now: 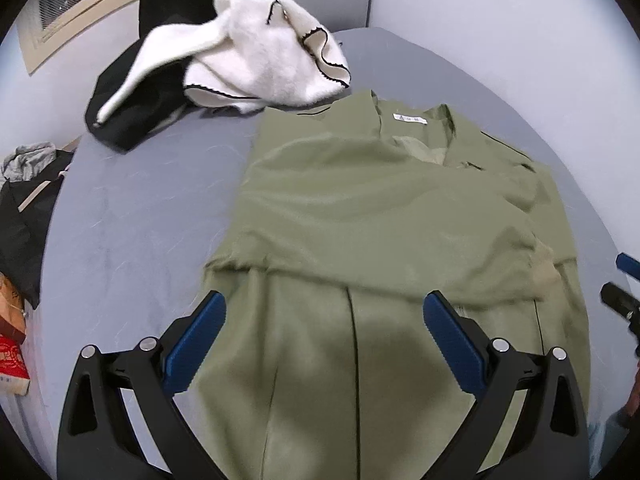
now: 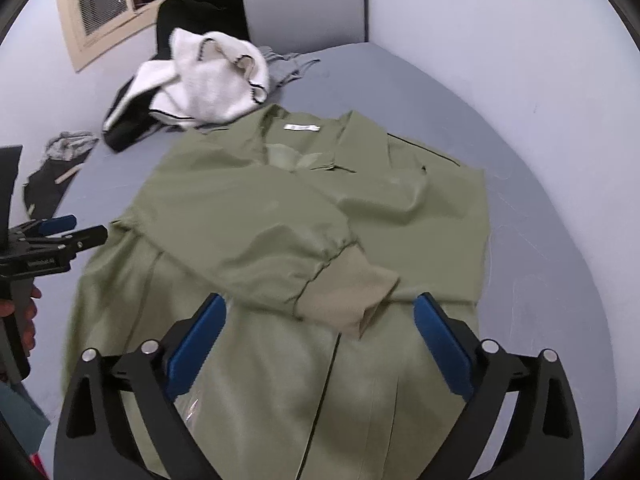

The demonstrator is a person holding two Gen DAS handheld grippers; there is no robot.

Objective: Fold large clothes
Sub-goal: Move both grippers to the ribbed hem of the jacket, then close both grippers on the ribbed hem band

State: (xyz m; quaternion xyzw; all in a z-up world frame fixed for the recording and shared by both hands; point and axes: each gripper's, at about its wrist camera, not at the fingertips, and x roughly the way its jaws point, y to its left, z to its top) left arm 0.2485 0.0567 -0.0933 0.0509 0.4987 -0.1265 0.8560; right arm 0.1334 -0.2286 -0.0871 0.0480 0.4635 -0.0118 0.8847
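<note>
Olive-green coat (image 1: pixel 360 208) lies flat on the grey bed (image 1: pixel 132 216), collar and white neck label (image 2: pixel 303 126) at the far end, hem toward both cameras. One sleeve is folded across the coat's chest; its ribbed tan cuff (image 2: pixel 352 296) rests on the coat body near the middle seam.

Left tool (image 1: pixel 324 312): jaws spread wide, hanging above the coat's lower half, gripping nothing. Right tool (image 2: pixel 320 314): jaws spread wide as well, just short of the cuff, nothing between the blue pads (image 2: pixel 440 348).

Beyond the coat's collar: a white fluffy garment (image 1: pixel 260 64) with dark trim, heaped partly over a black garment (image 1: pixel 128 116). Left of the coat, at the bed's edge, a grey and black bundle of clothes (image 1: pixel 28 176).
</note>
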